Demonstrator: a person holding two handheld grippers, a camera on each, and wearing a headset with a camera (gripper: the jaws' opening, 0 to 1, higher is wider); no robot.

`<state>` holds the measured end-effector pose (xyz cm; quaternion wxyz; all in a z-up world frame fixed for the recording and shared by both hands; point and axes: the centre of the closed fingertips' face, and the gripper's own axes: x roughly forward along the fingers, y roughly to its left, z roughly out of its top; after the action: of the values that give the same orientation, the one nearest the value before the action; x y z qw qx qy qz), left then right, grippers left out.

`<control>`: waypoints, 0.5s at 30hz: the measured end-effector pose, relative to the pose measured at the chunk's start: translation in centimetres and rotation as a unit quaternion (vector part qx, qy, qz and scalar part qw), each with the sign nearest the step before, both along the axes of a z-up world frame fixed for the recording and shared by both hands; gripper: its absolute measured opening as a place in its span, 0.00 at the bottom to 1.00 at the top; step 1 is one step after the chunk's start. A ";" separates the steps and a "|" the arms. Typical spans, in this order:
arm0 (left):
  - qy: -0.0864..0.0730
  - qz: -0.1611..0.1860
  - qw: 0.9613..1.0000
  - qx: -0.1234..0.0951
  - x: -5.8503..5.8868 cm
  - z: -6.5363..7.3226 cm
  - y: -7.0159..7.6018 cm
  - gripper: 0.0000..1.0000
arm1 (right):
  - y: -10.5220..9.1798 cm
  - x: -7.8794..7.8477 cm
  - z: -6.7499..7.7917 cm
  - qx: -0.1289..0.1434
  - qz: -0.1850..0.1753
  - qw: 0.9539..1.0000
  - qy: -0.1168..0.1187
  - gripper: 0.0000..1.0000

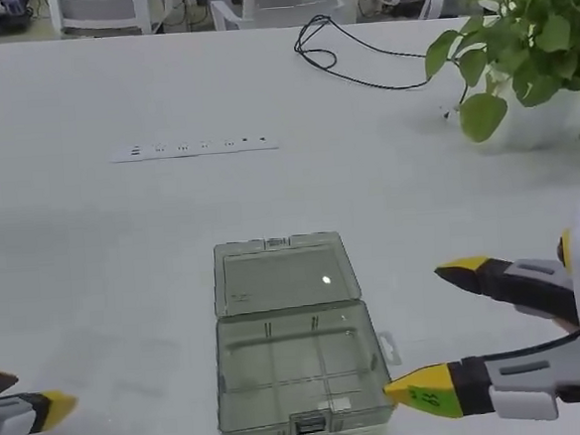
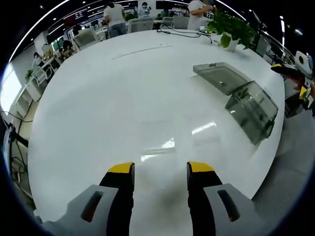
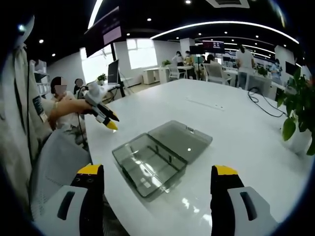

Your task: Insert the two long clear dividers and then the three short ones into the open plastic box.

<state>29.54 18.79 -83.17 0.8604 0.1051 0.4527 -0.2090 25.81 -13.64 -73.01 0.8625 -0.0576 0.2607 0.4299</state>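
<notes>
The clear plastic box [image 1: 301,381] lies open near the table's front edge, its lid [image 1: 286,273] folded flat behind it. Faint clear dividers [image 1: 318,360] stand inside the base and form a grid. My right gripper [image 1: 432,329] hovers just right of the box, wide open and holding nothing. In the right gripper view the box [image 3: 149,165] lies ahead between the yellow tips of the right gripper [image 3: 157,170]. My left gripper [image 1: 28,392] sits far left of the box, open and holding nothing. In the left gripper view the left gripper [image 2: 160,169] faces bare table, with the box [image 2: 252,109] off to the right.
A white power strip [image 1: 193,147] lies mid-table beyond the box. A black cable [image 1: 359,58] loops at the back. A potted plant [image 1: 523,57] stands at the far right. Chairs line the far edge, and people sit and stand in the room behind.
</notes>
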 end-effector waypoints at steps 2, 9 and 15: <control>0.004 0.000 1.000 -0.002 0.0 -0.3 0.0 0.41 | 0.0 0.0 0.0 0.003 -0.002 1.000 0.000 0.90; 0.015 -0.004 1.000 0.016 -0.1 -1.2 0.3 0.39 | -0.5 0.3 -0.1 0.004 -0.010 1.000 -0.001 0.89; 0.022 -0.001 1.000 0.014 -0.4 -1.3 0.3 0.37 | -0.6 0.4 0.1 0.006 -0.016 1.000 -0.002 0.89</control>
<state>29.11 19.10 -84.51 0.8486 0.1131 0.4742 -0.2053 26.23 -14.21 -72.95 0.8702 -0.0491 0.2567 0.4176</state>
